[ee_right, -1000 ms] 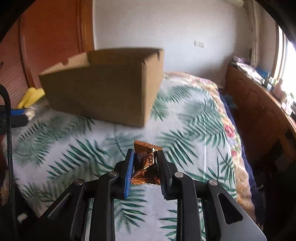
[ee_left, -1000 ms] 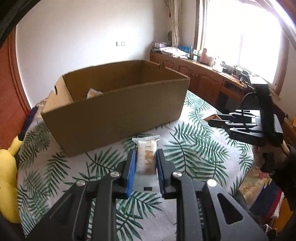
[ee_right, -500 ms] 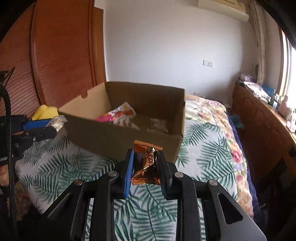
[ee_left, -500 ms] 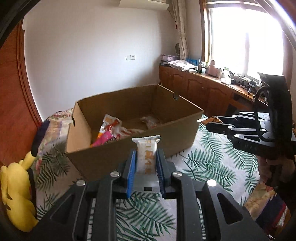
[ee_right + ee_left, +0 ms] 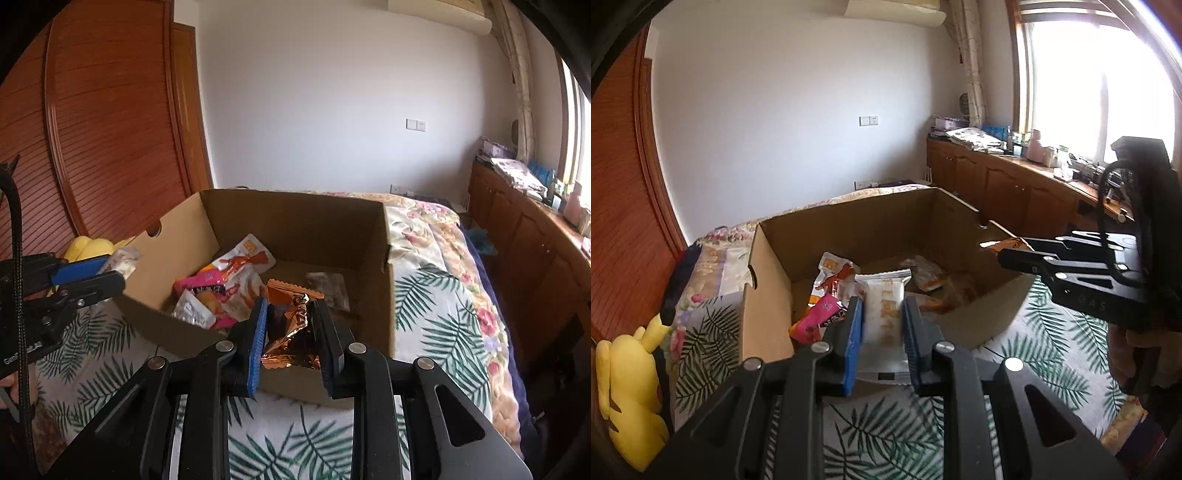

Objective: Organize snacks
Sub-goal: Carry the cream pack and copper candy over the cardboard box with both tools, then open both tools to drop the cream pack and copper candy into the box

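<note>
An open cardboard box (image 5: pixel 764 295) (image 5: pixel 384 266) stands on the bed and holds several snack packets, among them a pink one (image 5: pixel 818 319) (image 5: pixel 199 282) and an orange-and-white one (image 5: pixel 242 264). My left gripper (image 5: pixel 882 308) is shut on a white snack packet (image 5: pixel 884 310) above the box's near wall. My right gripper (image 5: pixel 290 308) is shut on a crinkled copper foil packet (image 5: pixel 291 325), held over the box's near right corner. Each gripper shows at the edge of the other's view, the right gripper (image 5: pixel 1008 254) at right, the left gripper (image 5: pixel 114 273) at left.
The bed has a palm-leaf cover (image 5: pixel 1045 347) (image 5: pixel 432 310). A yellow plush toy (image 5: pixel 628 398) (image 5: pixel 88 247) lies left of the box. A wooden wardrobe (image 5: pixel 110 129) stands behind, and a wooden sideboard (image 5: pixel 1008 184) with clutter runs under the window.
Both grippers rose and moved toward the box with their packets. The box's inside, hidden a second ago, is now in view from above.
</note>
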Motion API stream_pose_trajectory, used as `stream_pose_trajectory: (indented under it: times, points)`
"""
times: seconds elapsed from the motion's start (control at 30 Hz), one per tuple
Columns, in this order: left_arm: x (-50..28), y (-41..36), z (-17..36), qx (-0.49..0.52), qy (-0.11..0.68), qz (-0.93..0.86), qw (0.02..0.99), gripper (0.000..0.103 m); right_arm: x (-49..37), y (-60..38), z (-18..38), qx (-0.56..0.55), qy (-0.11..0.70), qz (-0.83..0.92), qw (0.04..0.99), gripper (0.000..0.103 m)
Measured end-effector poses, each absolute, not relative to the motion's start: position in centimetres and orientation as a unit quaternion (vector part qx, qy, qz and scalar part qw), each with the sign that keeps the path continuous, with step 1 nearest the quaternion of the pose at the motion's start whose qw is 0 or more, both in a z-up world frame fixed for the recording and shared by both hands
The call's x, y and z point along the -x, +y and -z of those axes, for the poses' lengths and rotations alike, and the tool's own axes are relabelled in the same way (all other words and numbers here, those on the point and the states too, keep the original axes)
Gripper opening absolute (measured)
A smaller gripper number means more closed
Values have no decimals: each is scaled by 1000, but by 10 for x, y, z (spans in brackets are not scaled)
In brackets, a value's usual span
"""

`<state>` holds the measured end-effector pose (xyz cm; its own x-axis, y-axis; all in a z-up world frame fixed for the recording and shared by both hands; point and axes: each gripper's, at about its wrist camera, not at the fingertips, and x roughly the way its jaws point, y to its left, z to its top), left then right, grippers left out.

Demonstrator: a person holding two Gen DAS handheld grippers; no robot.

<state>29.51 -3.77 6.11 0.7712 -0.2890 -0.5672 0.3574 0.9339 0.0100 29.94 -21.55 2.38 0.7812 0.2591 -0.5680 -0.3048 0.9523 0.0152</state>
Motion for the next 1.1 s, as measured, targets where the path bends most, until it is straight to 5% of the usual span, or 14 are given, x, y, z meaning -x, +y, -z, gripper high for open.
stream_pose_trajectory:
  times: [0.7, 0.87, 1.1]
  points:
    - [-359, -22, -32, -25, 330, 146, 932, 19, -346, -186, 4, 47, 328, -152, 931, 24]
    - [-363, -22, -31, -17, 334, 143, 931, 32, -347, -185, 9, 42, 330, -154, 930, 30]
    - [-354, -23, -38, -16, 327, 141, 934, 35, -334, -187, 2, 34, 322, -157, 933, 30]
